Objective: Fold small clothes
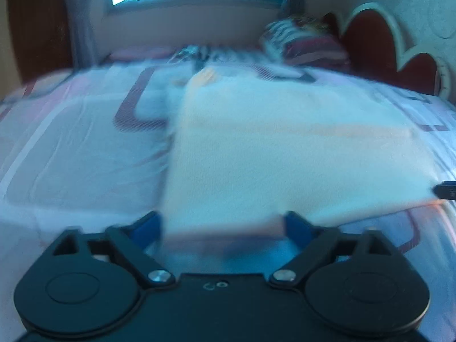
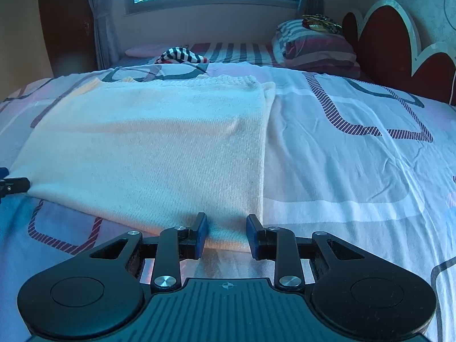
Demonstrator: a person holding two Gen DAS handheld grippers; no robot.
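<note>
A cream knitted garment (image 2: pixel 148 148) lies folded flat on the patterned bed sheet (image 2: pixel 356 156), the left tool (image 1: pixel 222 225) spread wide at its near-left corner (view blurred), the right tool (image 2: pixel 226 235) narrowed around its near-right corner, grip uncertain.

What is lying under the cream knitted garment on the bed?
The patterned bedsheet lies under the cream knitted garment and shows all around it. Anything between its folded layers is covered.

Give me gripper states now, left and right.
Left gripper: open wide, near edge of the cloth between the jaws, not clamped.
Right gripper: partly closed around the cloth's near corner; grip cannot be told.
</note>
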